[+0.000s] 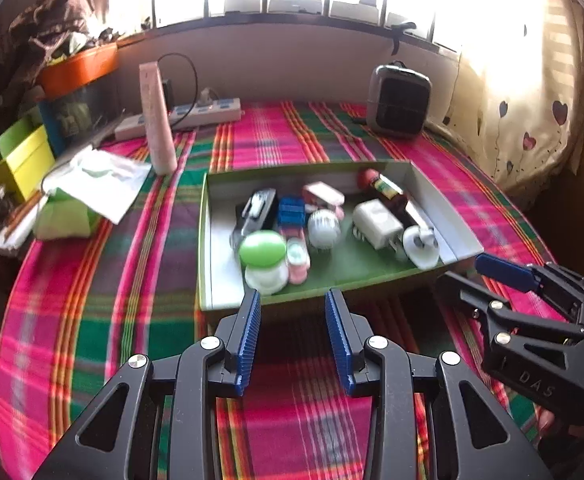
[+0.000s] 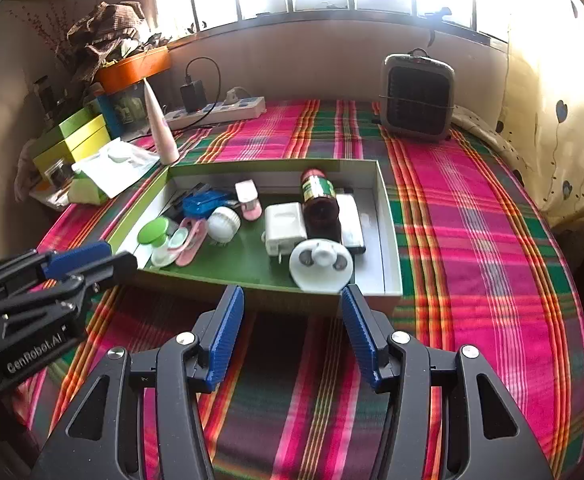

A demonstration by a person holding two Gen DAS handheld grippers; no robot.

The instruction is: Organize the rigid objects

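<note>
A shallow green box (image 1: 204,240) (image 2: 388,220) lies on the plaid cloth and holds several small items. Among them are a green-lidded white jar (image 1: 262,249) (image 2: 154,232), a white round brush (image 1: 323,228), a white charger (image 1: 375,224) (image 2: 284,226), a brown bottle (image 1: 385,192) (image 2: 320,206) lying on its side and a white round disc (image 2: 319,266). My left gripper (image 1: 293,296) (image 2: 120,258) hovers open at the box's near edge, with nothing between its blue pads. My right gripper (image 2: 292,292) (image 1: 465,270) is open too, by the near right corner, holding nothing.
Behind the box stand a grey heater (image 1: 397,98), a power strip (image 1: 208,112) with cables and an upright pink tube (image 1: 158,120). A white bag (image 1: 96,182) and yellow-green boxes (image 1: 20,160) crowd the left edge. A curtain (image 1: 531,120) hangs at right.
</note>
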